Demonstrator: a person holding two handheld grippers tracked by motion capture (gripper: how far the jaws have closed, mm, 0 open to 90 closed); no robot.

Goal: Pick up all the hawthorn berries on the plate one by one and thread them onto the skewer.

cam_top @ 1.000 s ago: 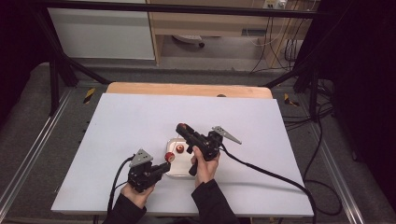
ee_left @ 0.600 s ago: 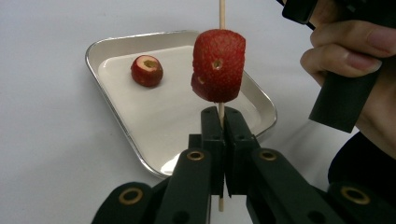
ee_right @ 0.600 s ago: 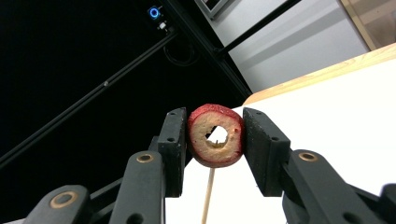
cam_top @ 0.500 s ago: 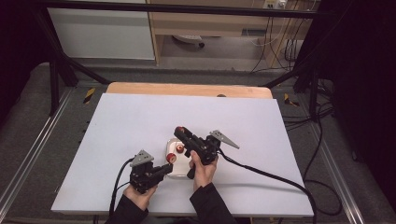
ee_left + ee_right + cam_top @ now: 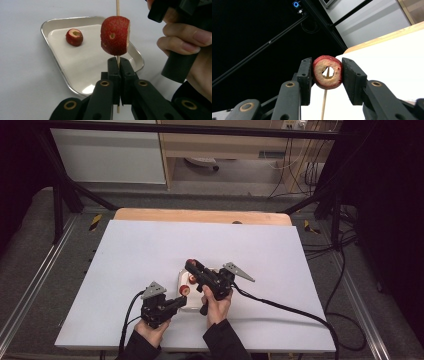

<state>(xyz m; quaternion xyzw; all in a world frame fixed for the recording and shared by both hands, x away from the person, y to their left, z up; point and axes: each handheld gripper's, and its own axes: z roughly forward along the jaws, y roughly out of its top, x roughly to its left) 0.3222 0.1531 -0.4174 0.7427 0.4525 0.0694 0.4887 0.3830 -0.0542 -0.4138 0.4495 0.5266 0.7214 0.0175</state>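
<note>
My left gripper (image 5: 117, 66) is shut on a thin wooden skewer (image 5: 117, 7) that stands upright. A red fruit half (image 5: 115, 35) is threaded on it just above the jaws. In the high view this gripper (image 5: 181, 299) sits at the front of the metal tray (image 5: 181, 275). My right gripper (image 5: 327, 68) is shut on a red fruit ring (image 5: 327, 73), and the skewer's tip (image 5: 324, 100) shows through the ring's hole. Seen from above, the right gripper (image 5: 191, 265) hovers over the tray with the ring. Another cored red fruit (image 5: 74, 37) lies in the tray (image 5: 50, 25).
The white table top (image 5: 130, 250) spreads wide to the left, right and back of the tray. A wooden strip (image 5: 200, 216) runs along its far edge. Black cables (image 5: 280, 306) trail from both grippers over the front of the table. The person's right hand (image 5: 185, 42) is close beside the skewer.
The right gripper with the fruit ring has edged slightly nearer to the left gripper and the skewer. The left gripper has stayed in place.
</note>
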